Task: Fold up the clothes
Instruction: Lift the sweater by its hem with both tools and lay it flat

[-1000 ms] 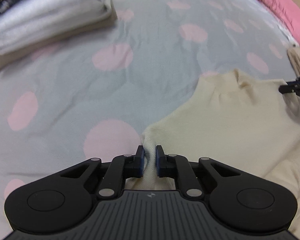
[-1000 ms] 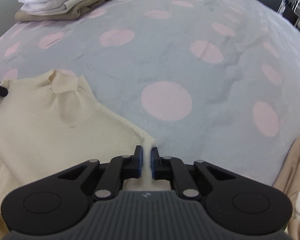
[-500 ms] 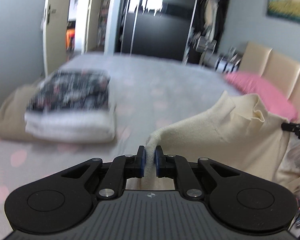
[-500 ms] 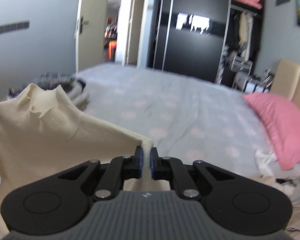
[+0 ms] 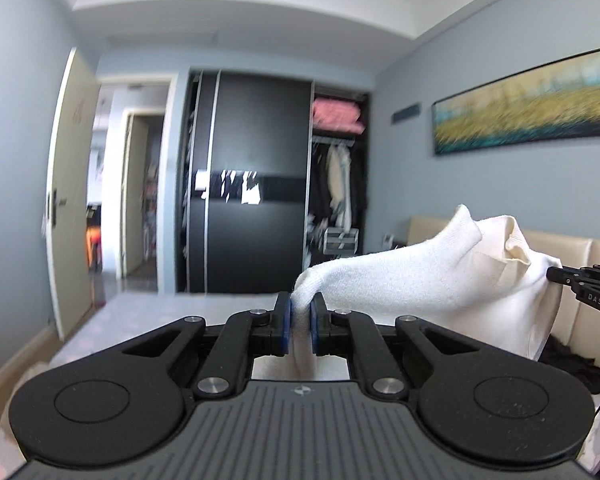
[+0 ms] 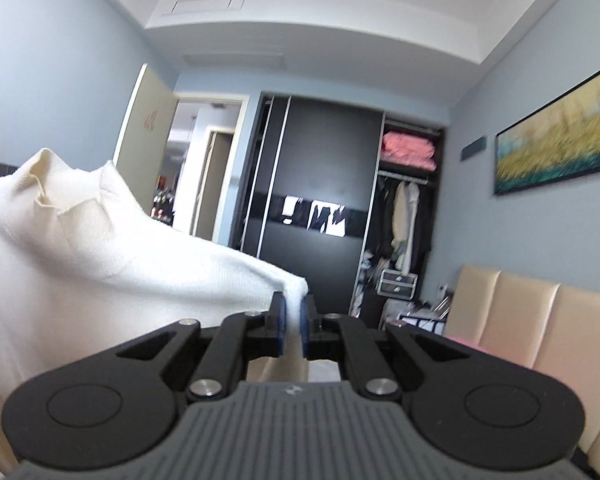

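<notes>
In a blue-walled bedroom, the cream sweater [image 5: 440, 280] hung in the air between two handheld grippers, its collar standing up at the right of the left wrist frame and at the upper left of the right wrist frame. The left gripper [image 5: 299, 326] had its jaws pinched narrow on one shoulder corner of the knit; the right gripper [image 6: 293, 322] was clamped the same way on the other, its tip also showing at the right edge of the left wrist view. The step appeared to be holding the garment up and spread. Doing it well would likely mean keeping both corners level and the top edge taut, so the body hangs without a twist; whether it was on its way up or about to be laid down could not be judged. Behind, at frame centre, the wardrobe [image 6: 324, 208] stood partly open, holding a pink folded bundle [image 6: 409, 150] on its top shelf and hanging clothes [image 6: 404, 216] beneath.
</notes>
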A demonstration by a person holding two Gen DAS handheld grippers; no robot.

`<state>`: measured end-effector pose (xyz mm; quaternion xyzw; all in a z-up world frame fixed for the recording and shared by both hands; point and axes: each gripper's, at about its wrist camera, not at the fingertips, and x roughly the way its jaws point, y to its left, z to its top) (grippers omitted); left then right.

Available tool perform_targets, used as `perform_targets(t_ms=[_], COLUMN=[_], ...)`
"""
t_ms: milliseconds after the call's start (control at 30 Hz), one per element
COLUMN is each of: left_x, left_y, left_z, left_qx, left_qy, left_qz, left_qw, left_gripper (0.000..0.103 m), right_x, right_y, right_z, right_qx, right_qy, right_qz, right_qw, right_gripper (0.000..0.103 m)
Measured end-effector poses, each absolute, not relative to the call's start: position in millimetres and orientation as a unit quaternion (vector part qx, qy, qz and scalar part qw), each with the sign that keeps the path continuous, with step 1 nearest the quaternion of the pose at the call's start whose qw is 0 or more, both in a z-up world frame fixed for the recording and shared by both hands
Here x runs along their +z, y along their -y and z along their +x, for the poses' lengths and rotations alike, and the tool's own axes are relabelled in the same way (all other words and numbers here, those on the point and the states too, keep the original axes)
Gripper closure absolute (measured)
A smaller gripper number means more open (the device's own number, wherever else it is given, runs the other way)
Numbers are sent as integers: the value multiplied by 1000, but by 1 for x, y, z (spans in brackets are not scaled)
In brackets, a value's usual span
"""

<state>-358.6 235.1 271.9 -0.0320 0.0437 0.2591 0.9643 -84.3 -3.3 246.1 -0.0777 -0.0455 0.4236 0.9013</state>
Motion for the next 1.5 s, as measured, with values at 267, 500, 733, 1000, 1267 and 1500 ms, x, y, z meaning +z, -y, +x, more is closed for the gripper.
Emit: perform_targets(t_ms=[267, 500, 733, 1000, 1267, 1500], left_x=[290, 302, 244, 136, 74, -3], left_y=[-176, -166, -228, -330, -413, -471], left_z=[-386, -386, -331, -262, -197, -131], left_qx=[239, 238, 255, 286, 310, 307], left_qy=[-8, -4, -106, -209, -252, -342], left_qz=[-3, 4, -36, -103, -148, -174], left_qw=[971, 971, 961, 929, 905, 871], left_gripper=[95, 95, 95, 95, 95, 95], right_x=[262, 274, 235, 136, 74, 13], right_y=[70, 87, 42, -62, -158, -229], right_z=[-133, -150, -109, -30, 50, 117], right_qx=[403, 397, 413, 414, 394, 390], right_qy=[91, 116, 42, -89, -157, -240], right_qz=[-56, -46, -65, -117, -142, -164], right_qw=[909, 909, 908, 899, 894, 874], right_gripper=[95, 95, 95, 95, 95, 95])
